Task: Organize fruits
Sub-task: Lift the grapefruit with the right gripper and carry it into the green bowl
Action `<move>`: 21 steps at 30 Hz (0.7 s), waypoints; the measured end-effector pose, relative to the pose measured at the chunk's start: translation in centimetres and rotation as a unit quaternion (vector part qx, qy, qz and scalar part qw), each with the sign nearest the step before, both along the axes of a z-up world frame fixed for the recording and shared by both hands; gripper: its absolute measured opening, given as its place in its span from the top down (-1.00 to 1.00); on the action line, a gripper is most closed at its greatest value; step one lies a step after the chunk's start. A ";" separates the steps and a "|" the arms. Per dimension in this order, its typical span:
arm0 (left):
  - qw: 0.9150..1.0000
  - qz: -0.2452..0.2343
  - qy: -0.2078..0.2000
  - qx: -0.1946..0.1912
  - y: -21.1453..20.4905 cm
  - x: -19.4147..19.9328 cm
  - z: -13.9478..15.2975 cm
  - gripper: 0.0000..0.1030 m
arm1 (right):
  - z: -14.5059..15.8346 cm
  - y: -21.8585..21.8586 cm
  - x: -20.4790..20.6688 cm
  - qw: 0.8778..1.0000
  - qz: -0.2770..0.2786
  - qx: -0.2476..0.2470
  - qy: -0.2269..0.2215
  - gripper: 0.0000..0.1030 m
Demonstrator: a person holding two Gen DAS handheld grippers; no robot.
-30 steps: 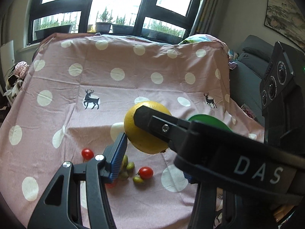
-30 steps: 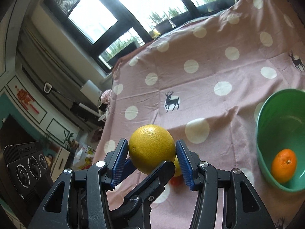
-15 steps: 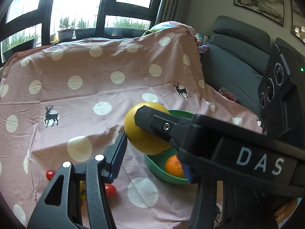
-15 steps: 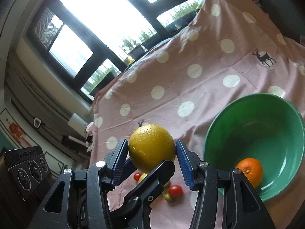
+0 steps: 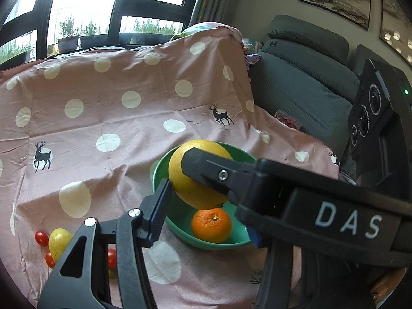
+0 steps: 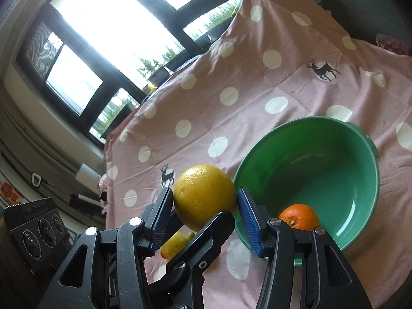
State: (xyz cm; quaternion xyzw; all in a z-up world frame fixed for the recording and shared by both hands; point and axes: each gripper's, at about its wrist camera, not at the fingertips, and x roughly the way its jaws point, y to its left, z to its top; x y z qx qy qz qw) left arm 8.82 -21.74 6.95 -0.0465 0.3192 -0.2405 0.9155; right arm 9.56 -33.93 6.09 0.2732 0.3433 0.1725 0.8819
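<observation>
My right jaws (image 6: 203,193) are shut on one big yellow fruit (image 6: 204,195). One blue pad presses on each side of it. My left jaws (image 5: 203,182) are at the same fruit. One blue pad (image 5: 161,206) rests on its left side. The other pad is mostly hidden behind the right tool, so I cannot tell if the left jaws really squeeze it. In the right view, one black finger of the left tool crosses under the front of the fruit.

The fruit is up in the air, close by the rim of the one green bowl (image 6: 365,154) and not inside it. One orange (image 5: 211,225) lies in the bowl, and nothing else is in there.

The bowl sits on the counter, on a pink cloth (image 5: 103,103) with white dots and little black deer. To the left, near the edge of my view, I count three small red tomatoes (image 5: 41,238) and one small yellow fruit (image 5: 59,240) lying close together on the cloth.

Past the cloth there is one grey sofa (image 5: 309,90).
</observation>
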 end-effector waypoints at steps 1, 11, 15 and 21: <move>1.000 -0.003 -0.003 -0.004 -0.2 -0.1 0.0 -0.01 | 0.2 -0.1 -0.3 1.000 -0.006 -0.007 -0.002 -0.07; 1.000 -0.020 0.019 0.001 -1.6 0.9 -1.5 -0.01 | -1.2 -1.8 0.0 0.999 -0.029 0.003 0.015 -0.07; 0.999 -0.029 0.026 0.000 -2.1 1.2 -2.1 -0.01 | -1.8 -2.4 0.2 0.999 -0.040 0.005 0.027 -0.07; 0.999 -0.035 0.040 0.007 -2.7 1.6 -3.1 -0.01 | -3.1 -3.2 0.5 0.998 -0.049 0.021 0.044 -0.07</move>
